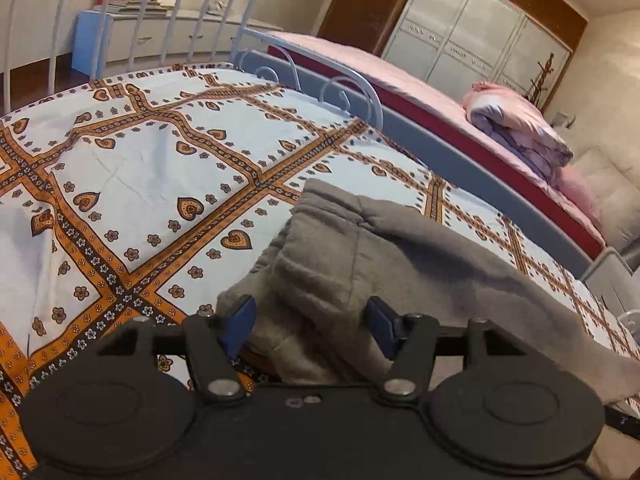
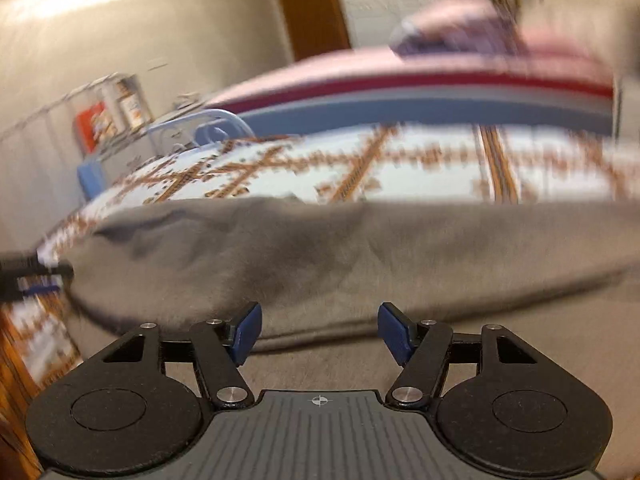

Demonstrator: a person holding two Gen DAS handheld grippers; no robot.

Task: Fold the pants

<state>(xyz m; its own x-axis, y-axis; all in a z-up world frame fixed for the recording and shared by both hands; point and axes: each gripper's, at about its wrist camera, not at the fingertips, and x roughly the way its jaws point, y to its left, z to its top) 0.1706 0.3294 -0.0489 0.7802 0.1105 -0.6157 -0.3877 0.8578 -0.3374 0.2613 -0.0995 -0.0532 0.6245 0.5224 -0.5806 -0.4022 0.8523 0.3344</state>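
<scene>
Grey pants folded on the bed, both claws open just short of the cloth

Grey fleece pants [image 1: 392,248] lie on the patterned bedsheet [image 1: 152,152], already doubled over: we see an upper layer resting on a lower one, with the ribbed waistband end pointing away from the left gripper [image 1: 310,326]. In the left wrist view the long axis runs from lower right up toward the middle, so the bundle sits straight ahead of and under that claw. Its blue pads stand well apart, with cloth between and below them but neither pad pressing on it. The right gripper [image 2: 320,332] is also open wide, nothing pinched; the pants [image 2: 320,256] stretch crosswise in front of it, a folded edge just beyond the fingertips. That view is motion-blurred, so we cannot tell finer creases. The left claw shows at the far left edge of the right view, so we judge the 2 claws sit along the same near edge, left at the waistband end. We judge the next fold turns on that crosswise axis; a layer could slip
</scene>
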